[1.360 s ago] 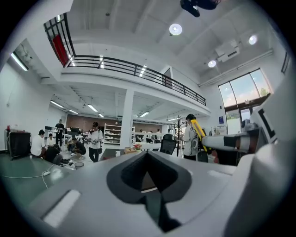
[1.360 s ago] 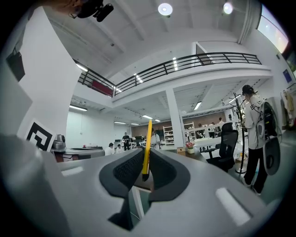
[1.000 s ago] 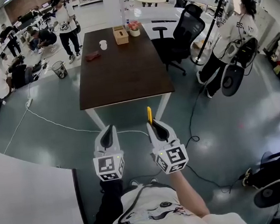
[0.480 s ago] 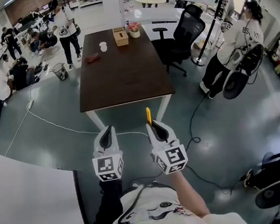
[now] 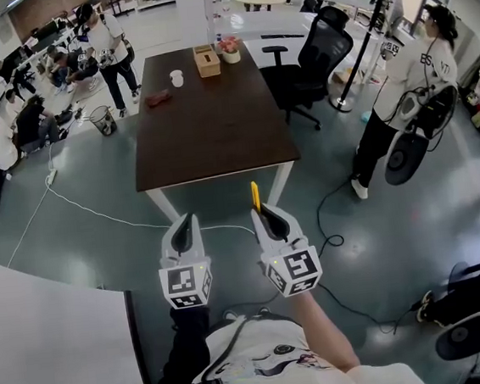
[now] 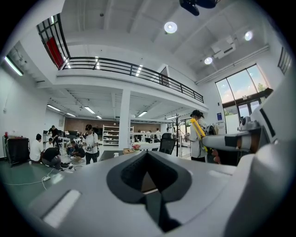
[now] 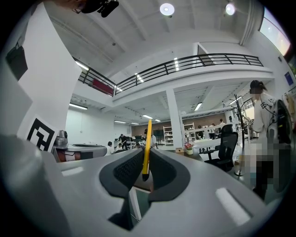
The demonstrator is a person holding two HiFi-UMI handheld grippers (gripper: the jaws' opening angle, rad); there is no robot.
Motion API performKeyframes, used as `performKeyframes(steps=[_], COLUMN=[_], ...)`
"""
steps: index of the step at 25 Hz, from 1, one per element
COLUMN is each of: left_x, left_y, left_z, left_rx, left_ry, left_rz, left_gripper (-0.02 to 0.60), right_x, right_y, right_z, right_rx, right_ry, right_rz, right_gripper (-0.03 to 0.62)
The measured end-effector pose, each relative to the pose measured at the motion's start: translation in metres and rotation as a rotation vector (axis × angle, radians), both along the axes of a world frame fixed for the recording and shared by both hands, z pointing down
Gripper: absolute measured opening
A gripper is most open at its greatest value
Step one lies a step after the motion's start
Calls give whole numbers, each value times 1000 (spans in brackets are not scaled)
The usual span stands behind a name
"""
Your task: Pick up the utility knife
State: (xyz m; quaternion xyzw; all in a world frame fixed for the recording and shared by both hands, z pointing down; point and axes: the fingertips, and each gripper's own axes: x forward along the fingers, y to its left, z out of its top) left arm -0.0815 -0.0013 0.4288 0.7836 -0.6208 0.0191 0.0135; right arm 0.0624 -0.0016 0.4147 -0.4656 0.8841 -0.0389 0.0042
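The utility knife [image 5: 256,195] is a thin yellow tool standing upright between the jaws of my right gripper [image 5: 263,212], which is shut on it. In the right gripper view the utility knife [image 7: 147,148] rises straight up out of the right gripper [image 7: 144,172], its lower end pinched between the dark pads. My left gripper [image 5: 188,222] hangs beside it at the same height, jaws together with nothing in them. From the left gripper [image 6: 148,172] view, the knife [image 6: 200,132] shows at the right. Both grippers are held over the floor, short of the table.
A dark brown table [image 5: 216,130] stands ahead, with a cup [image 5: 177,77], a wooden box [image 5: 206,60], a flower pot [image 5: 230,50] and a red cloth [image 5: 158,96] at its far end. A black office chair [image 5: 315,51] and a walking person [image 5: 403,76] are at right. A white surface [image 5: 44,352] lies lower left.
The person at the right has walked further right. Both grippers and the knife have stayed in place.
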Motion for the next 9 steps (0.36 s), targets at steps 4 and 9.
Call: performKeyframes(steps=[4, 9], left_x=[-2, 0], left_y=[-2, -4], left_z=[0, 0], left_rx=[-2, -4], left_ry=[-3, -6], left_rz=[-8, -8], left_gripper=[-3, -3], right_x=[-2, 0], right_y=[-3, -6], right_z=[-1, 0], right_rx=[4, -3], right_ry=[-1, -2], right_rz=[-7, -8], right_gripper=[44, 44])
